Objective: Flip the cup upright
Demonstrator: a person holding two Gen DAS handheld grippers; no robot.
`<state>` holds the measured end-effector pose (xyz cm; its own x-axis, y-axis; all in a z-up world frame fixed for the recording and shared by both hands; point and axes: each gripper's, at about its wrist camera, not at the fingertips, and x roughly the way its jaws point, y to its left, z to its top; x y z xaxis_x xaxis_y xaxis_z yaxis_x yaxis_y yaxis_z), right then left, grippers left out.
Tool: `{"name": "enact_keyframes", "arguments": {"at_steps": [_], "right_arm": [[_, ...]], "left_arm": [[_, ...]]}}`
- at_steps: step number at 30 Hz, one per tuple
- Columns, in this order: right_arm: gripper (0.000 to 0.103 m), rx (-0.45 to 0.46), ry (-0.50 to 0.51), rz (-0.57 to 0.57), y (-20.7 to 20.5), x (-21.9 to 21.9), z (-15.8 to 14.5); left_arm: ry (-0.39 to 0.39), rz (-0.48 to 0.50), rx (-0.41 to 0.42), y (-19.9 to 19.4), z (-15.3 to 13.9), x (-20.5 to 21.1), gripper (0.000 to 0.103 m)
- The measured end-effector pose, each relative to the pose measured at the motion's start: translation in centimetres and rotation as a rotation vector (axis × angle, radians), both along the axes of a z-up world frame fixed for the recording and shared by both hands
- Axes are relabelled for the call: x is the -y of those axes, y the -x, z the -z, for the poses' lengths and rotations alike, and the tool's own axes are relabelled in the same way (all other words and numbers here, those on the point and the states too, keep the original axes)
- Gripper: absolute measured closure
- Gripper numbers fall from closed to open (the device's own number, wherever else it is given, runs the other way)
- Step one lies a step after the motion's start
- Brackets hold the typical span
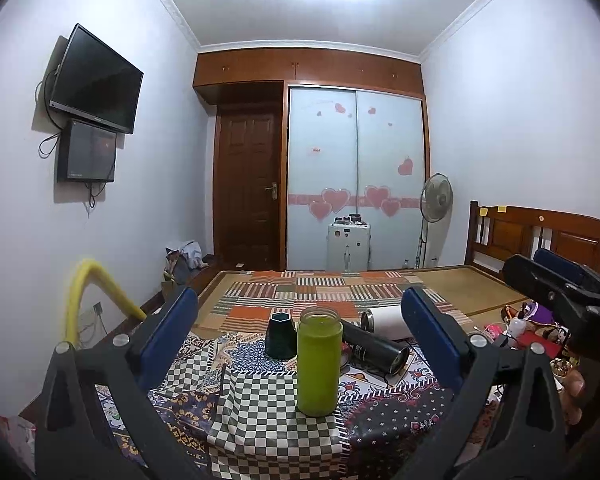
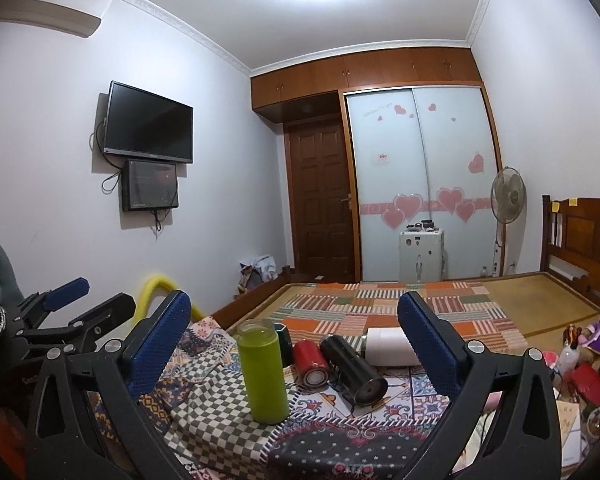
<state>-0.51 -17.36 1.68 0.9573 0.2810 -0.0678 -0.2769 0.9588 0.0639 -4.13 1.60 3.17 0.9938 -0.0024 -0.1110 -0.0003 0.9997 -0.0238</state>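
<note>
Both claws, left [image 1: 300,344] and right [image 2: 294,344], hang spread and empty. The green cup [image 1: 318,362] stands upright mid-bed [image 1: 460,280]; black flask [image 2: 352,368], red can [image 2: 311,362] and white flask [image 2: 388,346] lie tipped behind. Judged best: pinch the black flask mid-body, then pivot slowly.

both wrist views low, near, facing wardrobe [image 1: 356,176]; share green cup [image 1: 318,364].

My left gripper [image 1: 300,344] and right gripper [image 2: 296,344] look alike: black plastic frames with triangular cut-outs, a round silver screw at each knuckle, and long blue fingers [image 2: 160,344] with a dimpled, rubbery face. White lettering, cut off at the frame edge, marks the right one's black body where the left camera catches it
</note>
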Motion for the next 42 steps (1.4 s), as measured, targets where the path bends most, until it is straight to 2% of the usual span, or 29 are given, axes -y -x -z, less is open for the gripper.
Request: {"name": "enact_keyframes", "arguments": {"at_steps": [42], "right_arm": [[0.0, -0.01, 0.017, 0.013, 0.0, -0.3, 0.0]], "left_arm": [[0.015, 0.021, -0.037, -1.2, 0.6, 0.2, 0.0]]}}
